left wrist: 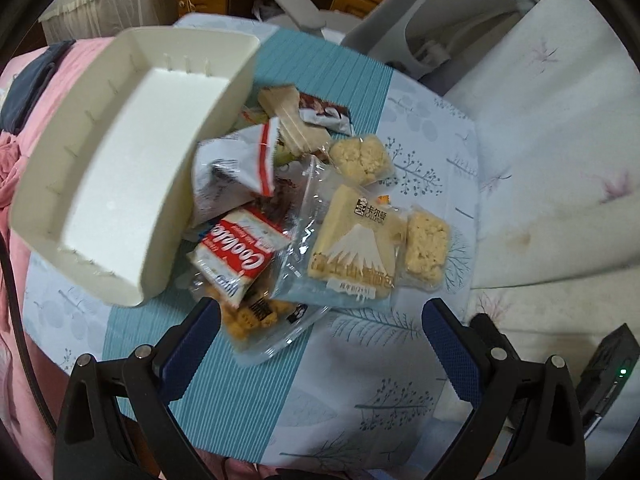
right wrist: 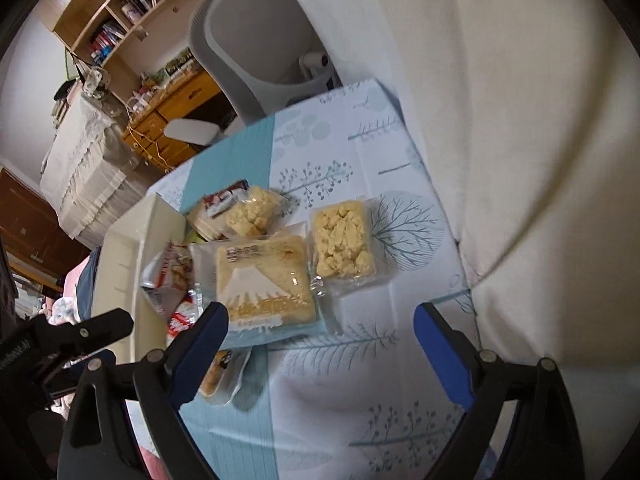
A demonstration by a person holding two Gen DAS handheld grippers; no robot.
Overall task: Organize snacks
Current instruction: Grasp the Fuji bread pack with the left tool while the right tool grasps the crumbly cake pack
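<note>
A heap of wrapped snacks lies on the desk [left wrist: 360, 360], which is covered with a pale cloth printed with trees and a blue striped band. In the middle sits a sandwich pack with a mountain picture [left wrist: 352, 252], and just beside it on the right lies a crumbly rice cake in clear wrap [left wrist: 426, 248]; a second rice cake [left wrist: 360, 156] lies farther back. To the left a red-and-white cookie pack [left wrist: 236, 256] rests partly on a clear bag of orange snacks [left wrist: 256, 316], and a white torn-looking pouch [left wrist: 236, 168] leans against them. A cream plastic bin [left wrist: 120, 168], tilted and empty, sits at the left of the heap, touching it.

The left tongs [left wrist: 320, 320] stand wide open above the near edge of the heap, holding nothing. The right tongs [right wrist: 320, 324] also stand wide apart, empty, over the sandwich pack and the cloth
</note>
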